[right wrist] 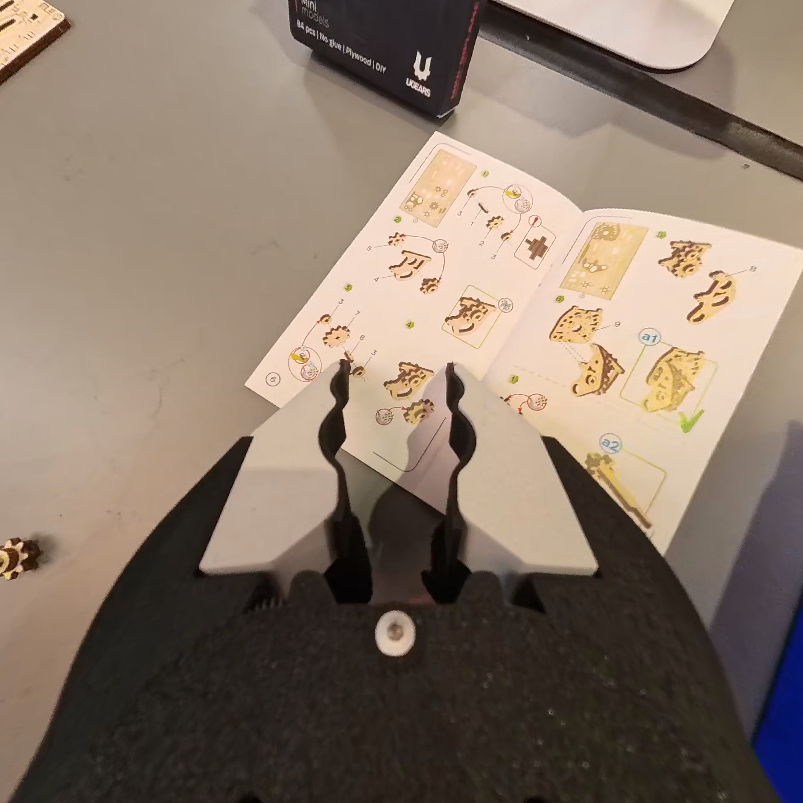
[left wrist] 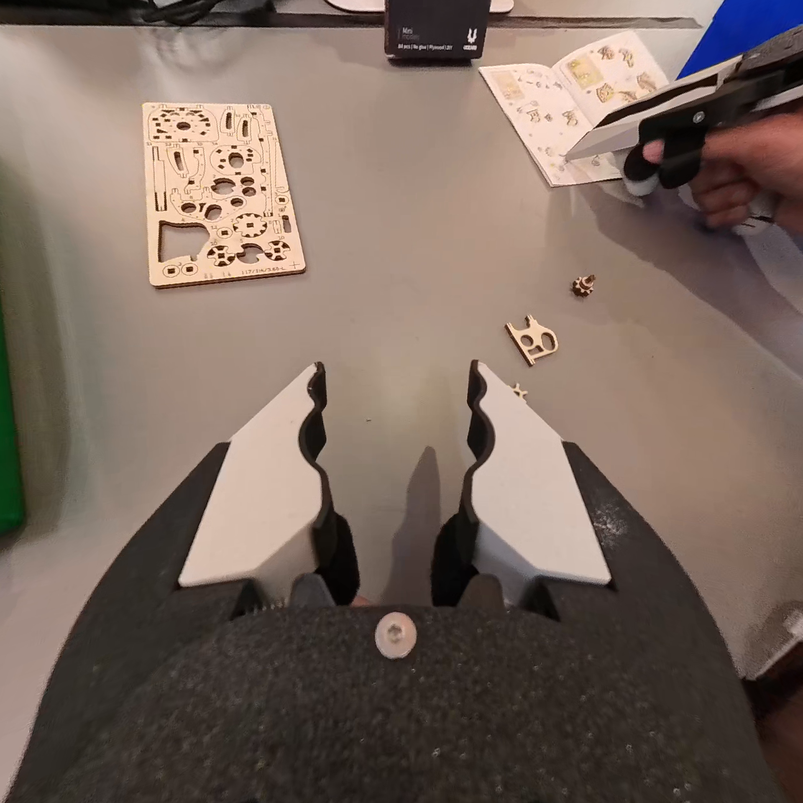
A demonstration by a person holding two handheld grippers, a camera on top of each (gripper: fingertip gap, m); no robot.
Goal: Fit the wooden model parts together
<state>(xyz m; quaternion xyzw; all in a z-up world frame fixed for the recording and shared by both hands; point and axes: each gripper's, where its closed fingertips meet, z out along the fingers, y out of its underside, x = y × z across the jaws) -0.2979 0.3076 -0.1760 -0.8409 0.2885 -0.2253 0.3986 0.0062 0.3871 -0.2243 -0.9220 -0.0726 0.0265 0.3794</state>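
Note:
A plywood parts sheet lies flat at the left of the grey table. A loose flat wooden piece with holes lies right of centre. A small gear assembly stands beyond it and also shows in the right wrist view. A tiny wooden bit peeks out beside my left gripper's right finger. My left gripper is open and empty above bare table, left of the loose piece. My right gripper is open and empty over the open instruction booklet; it also shows in the left wrist view.
A black product box stands at the table's far edge, also in the right wrist view. A white flat object lies behind it. The booklet lies at the far right. A hand holds the right gripper. Something green is at the left edge. One gripper's finger ends stand about 30 cm off the other's.

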